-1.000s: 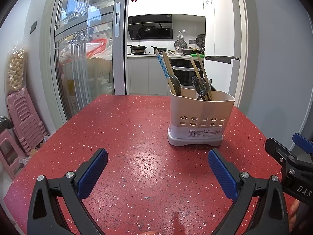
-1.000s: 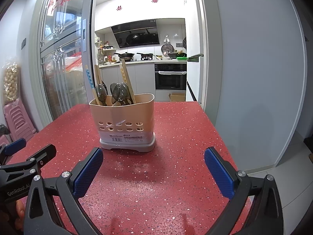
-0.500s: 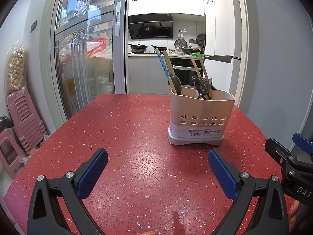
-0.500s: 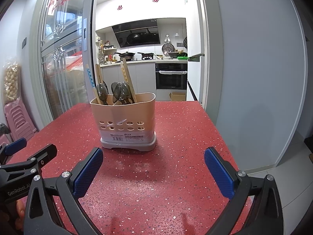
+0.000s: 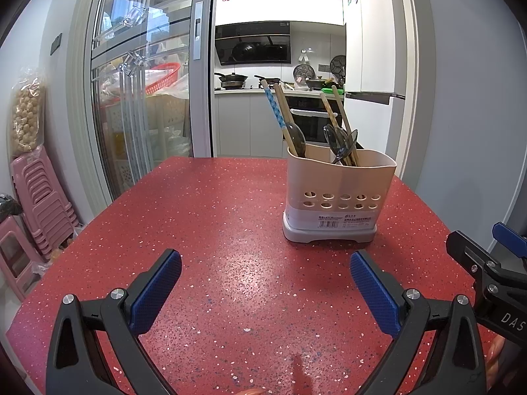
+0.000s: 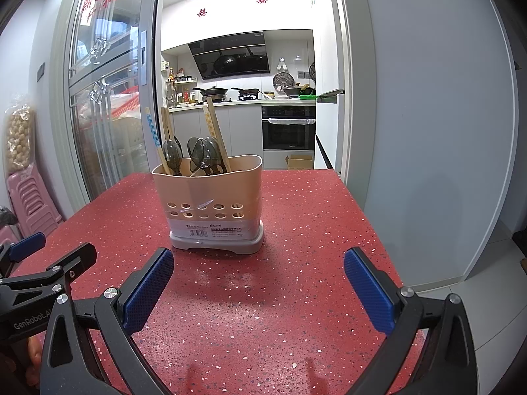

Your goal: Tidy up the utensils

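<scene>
A beige utensil holder (image 5: 339,194) stands upright on the red speckled bench (image 5: 214,230), toward its far right part. It holds dark spoons (image 5: 339,138) bowl-up and wooden-handled utensils (image 5: 283,108), one handle blue with dots. A white barcode label (image 5: 329,220) near its base carries print too small to read.

The left claw (image 5: 265,291) hovers over the near bench, blue pads spread wide, gripping nothing. The right claw (image 6: 258,288) is likewise spread and empty, the holder just beyond it. "GenRobot.AI" is printed on the left claw's body in the right wrist view; "DAS" shows on the right claw's in the left.
</scene>
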`<state>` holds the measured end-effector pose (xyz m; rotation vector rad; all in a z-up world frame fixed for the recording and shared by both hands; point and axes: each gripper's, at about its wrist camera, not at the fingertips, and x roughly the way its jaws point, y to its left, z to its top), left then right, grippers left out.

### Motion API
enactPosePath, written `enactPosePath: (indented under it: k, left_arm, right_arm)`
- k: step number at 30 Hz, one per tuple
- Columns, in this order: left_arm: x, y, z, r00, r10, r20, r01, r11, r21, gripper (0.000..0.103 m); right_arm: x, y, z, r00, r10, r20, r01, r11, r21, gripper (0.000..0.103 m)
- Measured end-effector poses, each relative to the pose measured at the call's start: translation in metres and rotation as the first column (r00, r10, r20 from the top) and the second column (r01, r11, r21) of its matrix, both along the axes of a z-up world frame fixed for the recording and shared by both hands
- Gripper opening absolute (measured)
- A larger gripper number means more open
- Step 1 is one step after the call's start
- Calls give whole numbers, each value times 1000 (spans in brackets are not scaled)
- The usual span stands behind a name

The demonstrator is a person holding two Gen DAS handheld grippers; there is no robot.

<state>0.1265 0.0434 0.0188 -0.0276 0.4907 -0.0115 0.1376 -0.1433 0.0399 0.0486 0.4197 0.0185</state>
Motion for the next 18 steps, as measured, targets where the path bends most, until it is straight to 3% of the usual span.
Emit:
enactPosePath:
  k: [18]
  left_arm:
    - [2, 2, -1, 1000, 6, -7, -6, 1000, -5, 103]
  right_arm:
    - [1, 1, 0, 1000, 1, 0, -1, 1000, -3, 103]
